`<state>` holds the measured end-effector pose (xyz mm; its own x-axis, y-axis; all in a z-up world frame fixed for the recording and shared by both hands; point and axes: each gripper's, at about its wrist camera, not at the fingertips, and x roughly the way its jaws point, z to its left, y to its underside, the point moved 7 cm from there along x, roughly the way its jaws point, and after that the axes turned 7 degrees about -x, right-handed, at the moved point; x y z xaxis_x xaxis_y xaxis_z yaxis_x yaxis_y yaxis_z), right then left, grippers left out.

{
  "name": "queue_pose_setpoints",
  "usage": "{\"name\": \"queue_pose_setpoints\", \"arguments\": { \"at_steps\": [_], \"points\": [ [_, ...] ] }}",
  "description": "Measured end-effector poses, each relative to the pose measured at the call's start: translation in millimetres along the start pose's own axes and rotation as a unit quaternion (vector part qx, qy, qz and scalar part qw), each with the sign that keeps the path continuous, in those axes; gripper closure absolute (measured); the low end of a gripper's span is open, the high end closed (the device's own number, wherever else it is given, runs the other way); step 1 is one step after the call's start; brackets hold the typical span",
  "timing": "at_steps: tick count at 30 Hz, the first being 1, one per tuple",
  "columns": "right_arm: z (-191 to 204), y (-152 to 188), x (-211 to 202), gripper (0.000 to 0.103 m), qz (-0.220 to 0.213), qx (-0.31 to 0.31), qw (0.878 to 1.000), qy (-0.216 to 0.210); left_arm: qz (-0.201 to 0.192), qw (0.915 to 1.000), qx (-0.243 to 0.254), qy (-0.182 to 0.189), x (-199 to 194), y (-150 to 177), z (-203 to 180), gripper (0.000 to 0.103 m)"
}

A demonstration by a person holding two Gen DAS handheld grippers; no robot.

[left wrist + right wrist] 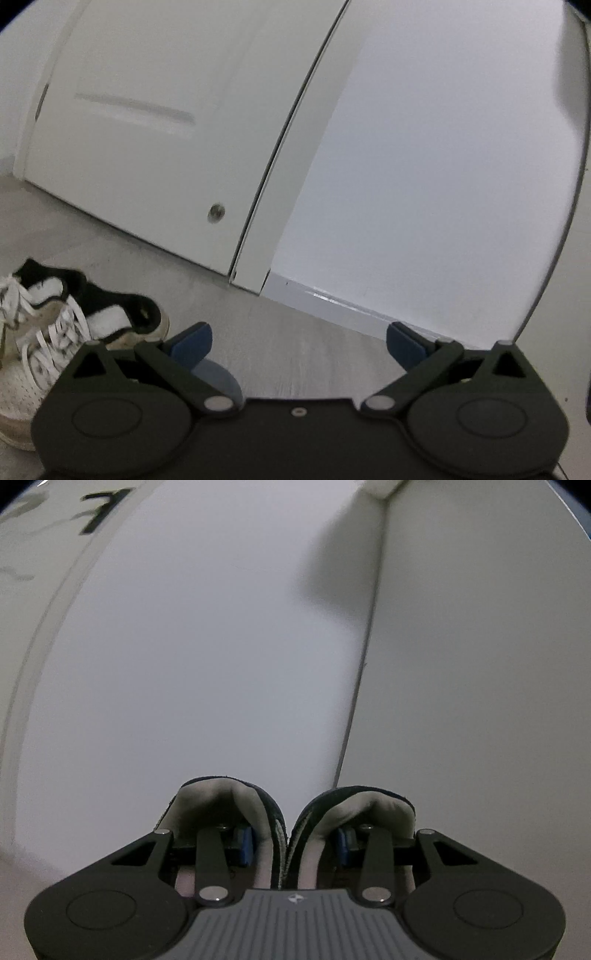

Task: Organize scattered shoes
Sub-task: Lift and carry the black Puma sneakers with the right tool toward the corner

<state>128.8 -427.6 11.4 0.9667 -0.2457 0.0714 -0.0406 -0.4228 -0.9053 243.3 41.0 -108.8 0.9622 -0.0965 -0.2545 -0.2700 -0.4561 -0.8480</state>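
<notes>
In the left wrist view a pair of worn black-and-white sneakers (55, 328) with white laces lies on the grey floor at the lower left. My left gripper (299, 345) hangs open just to their right, over bare floor, with nothing between its blue pads. In the right wrist view my right gripper (295, 843) is shut on a pair of dark blue shoes (288, 830) with grey lining. One finger sits inside each shoe, and the two inner walls are pressed together between the pads. The pair is held up in front of a white wall.
A white door (147, 122) with a small round metal fitting (216, 212) stands behind the sneakers; its frame and a white wall with baseboard (332, 306) run to the right. A vertical seam (364, 664) splits the white surface facing the right gripper.
</notes>
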Motion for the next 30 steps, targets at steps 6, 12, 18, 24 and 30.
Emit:
{"name": "queue_pose_setpoints", "arguments": {
  "at_steps": [6,12,18,24,30],
  "points": [
    [-0.7,65.5,-53.8,0.061,0.031,-0.037,0.998,-0.042,-0.012,0.9994,-0.013,-0.030,-3.0,-1.4,9.0,0.001],
    [-1.1,112.4,-66.4,0.061,0.076,-0.020,0.995,-0.064,-0.009,0.9975,-0.036,-0.061,-10.2,0.3,19.5,0.001],
    [5.1,151.8,-49.4,0.061,0.111,-0.010,0.991,-0.075,0.004,0.9966,-0.033,-0.075,-0.8,3.8,21.4,0.001],
    [0.4,168.9,-10.2,0.061,0.120,0.028,0.990,-0.064,0.032,0.9961,-0.012,-0.082,13.9,11.9,18.5,0.001],
    [27.5,168.8,3.8,0.060,0.124,0.032,0.990,-0.067,0.065,0.9940,0.004,-0.087,31.9,22.9,16.8,0.001]
  ]
}}
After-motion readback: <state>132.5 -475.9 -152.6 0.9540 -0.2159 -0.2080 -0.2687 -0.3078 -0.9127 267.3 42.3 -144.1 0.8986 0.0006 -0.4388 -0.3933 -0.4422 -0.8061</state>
